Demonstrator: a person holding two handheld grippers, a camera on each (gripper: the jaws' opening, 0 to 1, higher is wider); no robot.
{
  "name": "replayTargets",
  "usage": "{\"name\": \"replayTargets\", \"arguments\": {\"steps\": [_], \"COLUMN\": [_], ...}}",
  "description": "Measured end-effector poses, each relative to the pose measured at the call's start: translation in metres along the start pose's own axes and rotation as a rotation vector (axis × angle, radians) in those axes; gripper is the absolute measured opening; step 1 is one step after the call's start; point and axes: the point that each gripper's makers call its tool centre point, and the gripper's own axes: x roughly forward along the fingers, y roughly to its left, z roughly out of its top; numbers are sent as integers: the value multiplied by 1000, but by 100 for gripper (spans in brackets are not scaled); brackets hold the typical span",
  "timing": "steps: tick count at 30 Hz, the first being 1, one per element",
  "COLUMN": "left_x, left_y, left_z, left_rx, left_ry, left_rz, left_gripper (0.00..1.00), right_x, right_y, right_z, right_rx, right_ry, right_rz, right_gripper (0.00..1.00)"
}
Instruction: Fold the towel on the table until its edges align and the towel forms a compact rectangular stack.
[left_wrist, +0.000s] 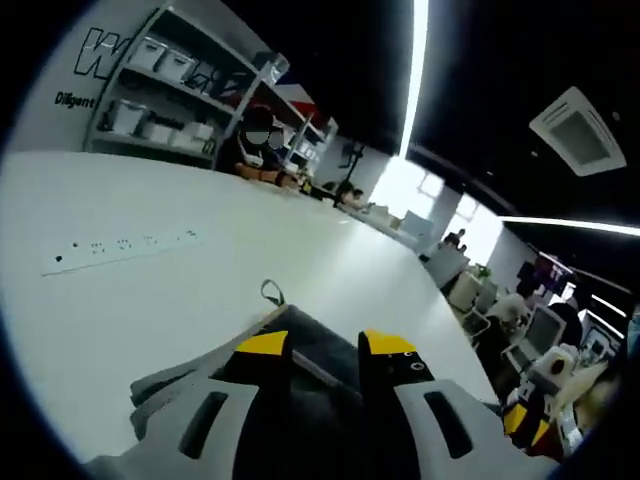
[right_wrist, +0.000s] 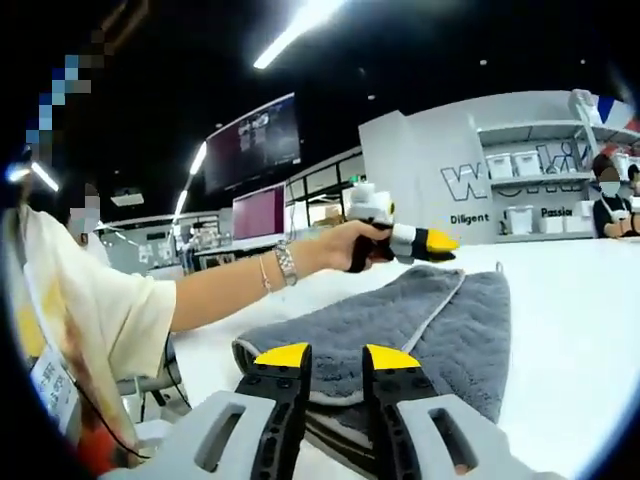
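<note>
The soft grey cloth towel (right_wrist: 400, 320) is lying on the big white worktop (right_wrist: 570, 300), and it is looking partly folded. In the right gripper view, one layer is sitting on top of another, and a pale edge strip is running along the fold. The edges are not lining up yet, so I think more folding is waiting to be done before it is a neat little stack.

The right gripper (right_wrist: 327, 357) with yellow tips is hovering over the near edge of the towel. Its jaws are a little apart and are not holding anything that I can see. The left gripper (right_wrist: 440, 243) is being held up above the far end of the towel by a person's hand (right_wrist: 360, 245). In the left gripper view, its jaws (left_wrist: 325, 345) are a little apart over the towel's corner (left_wrist: 275, 320), with cloth showing between them, but I cannot tell if they are pinching it.

The near end of the towel is hiding behind the right gripper. The far shelves (left_wrist: 160, 90) are too blurry to make out.
</note>
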Motion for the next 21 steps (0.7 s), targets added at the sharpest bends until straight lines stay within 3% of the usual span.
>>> {"name": "replayTargets", "arguments": {"steps": [4,7,13,16,19,21], "left_x": [4,2,-7,-8,-9,-11], "left_y": [15,19,39,44,38,34], "left_z": [-15,-22,-24,-26,-26,-17], "left_rx": [45,73,37,-1,-19,-23], "left_ry": [67,85,45,22,2,-18], "left_rz": [44,61,90,73,63,48], "left_gripper": [24,20,11,7,8,15], "right_x": [8,9,4,4,4,3], "right_y": [2,2,4,5,5,11], "right_z": [-21,-27,-31,-32,-31,-27], "right_rx": [-31,-34,-68,-89,-83,-39], "right_ry": [100,113,157,168,169,143], "right_rz": [18,23,42,43,44,81], "right_gripper": [20,20,20,20,21,28]}}
